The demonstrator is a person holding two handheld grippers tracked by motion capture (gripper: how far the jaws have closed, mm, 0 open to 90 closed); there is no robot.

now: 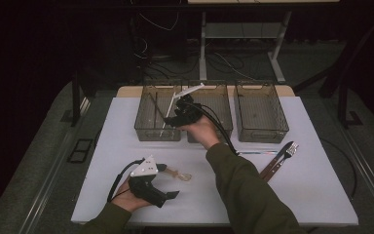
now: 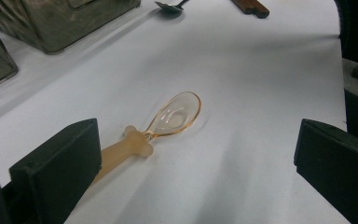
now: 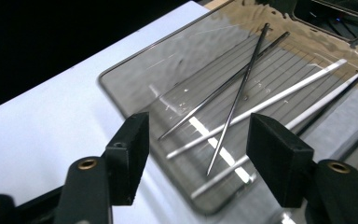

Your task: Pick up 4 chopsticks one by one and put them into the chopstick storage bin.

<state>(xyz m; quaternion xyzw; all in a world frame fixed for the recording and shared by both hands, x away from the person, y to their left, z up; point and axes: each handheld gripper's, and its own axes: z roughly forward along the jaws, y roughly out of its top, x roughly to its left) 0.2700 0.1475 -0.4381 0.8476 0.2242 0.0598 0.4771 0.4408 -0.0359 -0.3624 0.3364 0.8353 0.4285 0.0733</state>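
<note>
Right tool (image 3: 196,154): jaws apart, nothing gripped, held over left bin (image 1: 146,127).
Chopsticks (image 3: 235,93): two dark metal ones crossed inside that bin, white sticks beside them.
Left tool (image 2: 196,172): jaws wide, released, low over counter (image 2: 270,84).
Spoon (image 2: 168,121): clear amber, flat on counter between left tool's jaws, ungripped.

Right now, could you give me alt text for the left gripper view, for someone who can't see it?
A clear amber spoon lies on a white table between the open black tongs. Bins stand at top left.
</note>
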